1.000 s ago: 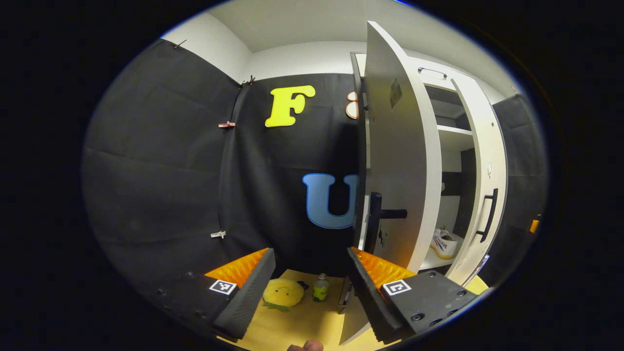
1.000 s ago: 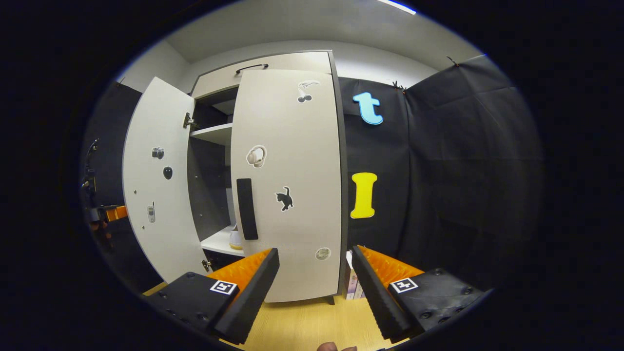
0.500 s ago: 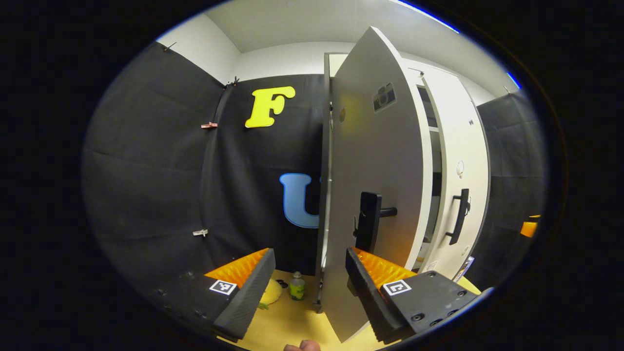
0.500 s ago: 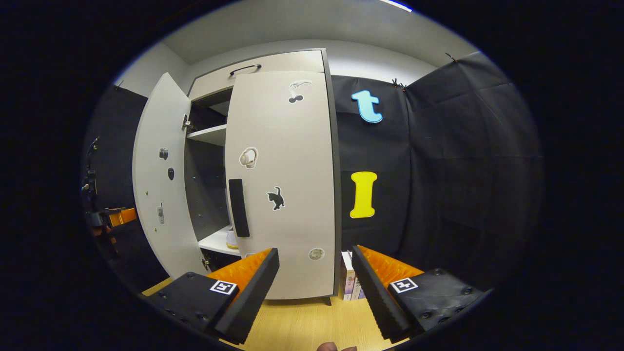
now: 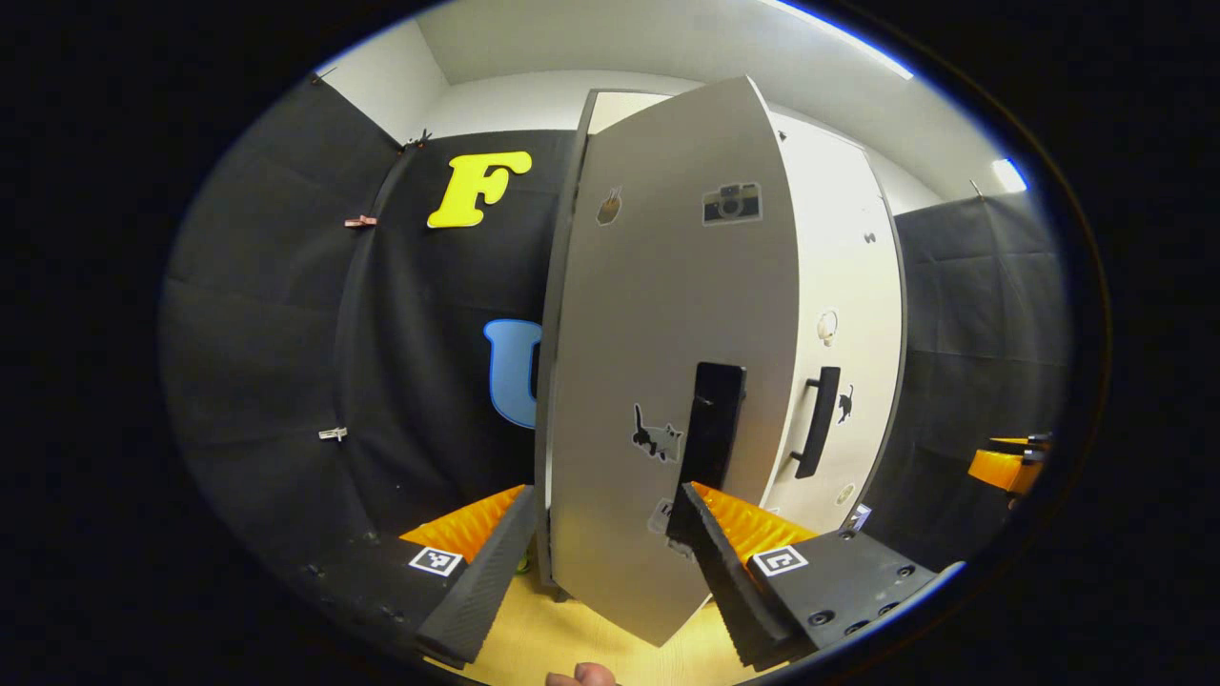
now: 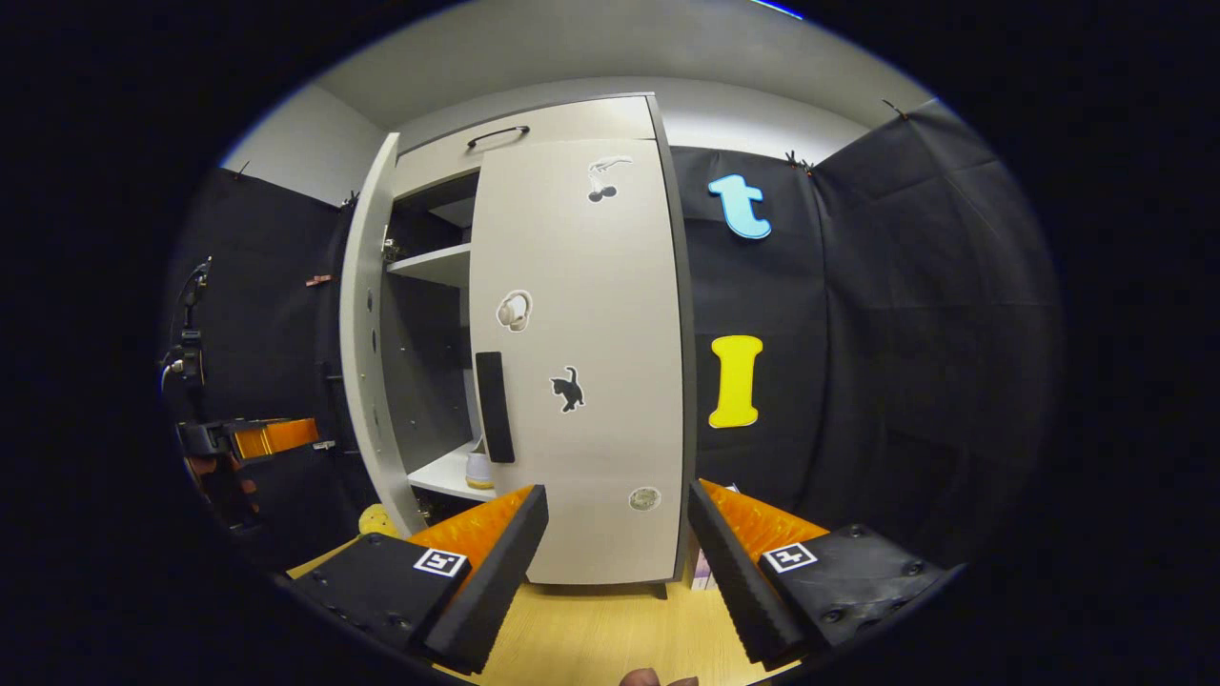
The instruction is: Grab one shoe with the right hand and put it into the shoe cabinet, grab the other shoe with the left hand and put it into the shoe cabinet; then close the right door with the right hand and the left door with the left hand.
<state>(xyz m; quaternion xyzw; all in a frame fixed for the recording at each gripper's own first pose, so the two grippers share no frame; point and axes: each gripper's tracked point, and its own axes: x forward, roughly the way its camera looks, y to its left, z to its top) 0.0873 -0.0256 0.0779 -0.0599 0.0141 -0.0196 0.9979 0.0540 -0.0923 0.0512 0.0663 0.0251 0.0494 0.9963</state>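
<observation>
Underfoot, a pale wooden floor (image 6: 610, 629) is running up to the base of the shoe cabinet (image 6: 562, 124), with black cloth hanging along the booth walls and a white ceiling glowing above. The cabinet is standing with its right door (image 6: 581, 381) lying flush and closed, stickers dotting its face beside a black handle (image 6: 495, 407). The left door (image 5: 667, 362) is hanging partly ajar, leaving a gap through which a white shelf (image 6: 448, 474) is showing; on it one shoe (image 6: 478, 470) is sitting, just its pale end peeking past the right door's edge. The left gripper (image 5: 602, 534) is hovering with fingers spread wide in front of the left door's outer face, its right finger close by the door's black handle (image 5: 710, 429). The right gripper (image 6: 618, 538) is likewise gaping, holding nothing, facing the closed right door.
</observation>
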